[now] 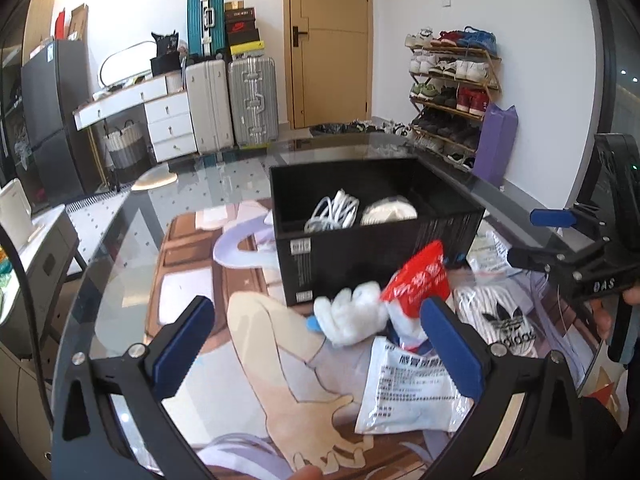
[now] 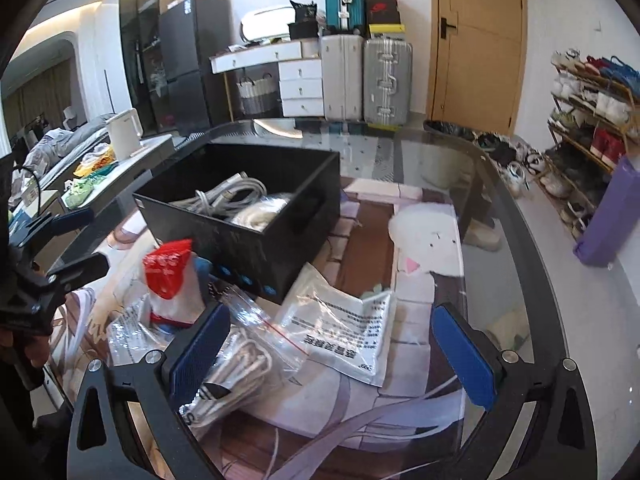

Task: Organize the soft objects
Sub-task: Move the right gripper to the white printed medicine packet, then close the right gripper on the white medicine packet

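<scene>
Glass-top table (image 1: 120,248), rounded edge, printed anime mat (image 1: 208,272) under the glass. Black rigid cardboard box (image 1: 352,264) sits mid-table, open top; inside are a coiled white cable bundle (image 1: 332,212) and a pale rolled item (image 1: 388,210), side by side. Soft clutter lies loose in front of the box's near wall: white printed foil pouch (image 1: 408,392), text too small to read; clear zip bag of striped white fabric with Adidas trefoil logo (image 1: 508,328); red-and-white crinkly packet (image 1: 420,280), upright against the box; fluffy white plush piece (image 1: 356,316) beside it. Left gripper (image 1: 320,352) fully spread, nothing between the blue pads. Right gripper (image 2: 332,356) also spread wide, over the zip bag and pouch, gripping nothing.
</scene>
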The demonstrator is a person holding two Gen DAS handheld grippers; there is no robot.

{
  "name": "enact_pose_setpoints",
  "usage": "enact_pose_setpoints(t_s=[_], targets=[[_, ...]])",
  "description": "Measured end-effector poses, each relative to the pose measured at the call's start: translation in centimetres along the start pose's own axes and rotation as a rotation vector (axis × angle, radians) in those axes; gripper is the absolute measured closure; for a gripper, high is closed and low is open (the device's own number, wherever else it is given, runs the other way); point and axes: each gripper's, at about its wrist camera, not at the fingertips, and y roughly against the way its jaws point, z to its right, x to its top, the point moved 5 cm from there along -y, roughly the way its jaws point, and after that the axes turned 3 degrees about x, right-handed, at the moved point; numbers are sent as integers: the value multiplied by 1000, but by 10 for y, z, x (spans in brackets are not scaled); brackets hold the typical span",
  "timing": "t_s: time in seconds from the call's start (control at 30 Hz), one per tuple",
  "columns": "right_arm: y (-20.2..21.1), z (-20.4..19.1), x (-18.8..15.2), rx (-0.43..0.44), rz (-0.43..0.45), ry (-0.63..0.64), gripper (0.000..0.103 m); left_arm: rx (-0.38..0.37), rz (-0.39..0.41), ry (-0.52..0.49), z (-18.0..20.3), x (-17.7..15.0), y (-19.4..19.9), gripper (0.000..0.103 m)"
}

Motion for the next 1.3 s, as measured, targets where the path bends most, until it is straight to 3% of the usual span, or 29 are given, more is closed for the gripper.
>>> enact_pose_setpoints(t_s=[0.37, 1.0, 1.3], targets=[[-40, 33, -5, -101, -139, -69, 1, -22, -44, -4, 3, -14, -10, 0], [-69, 10, 1, -39, -214, -18, 1, -45, -70, 0, 3, -20, -15, 0], [-67, 25, -8, -68, -236, -29, 1, -48, -74, 2, 5, -22, -16, 0]])
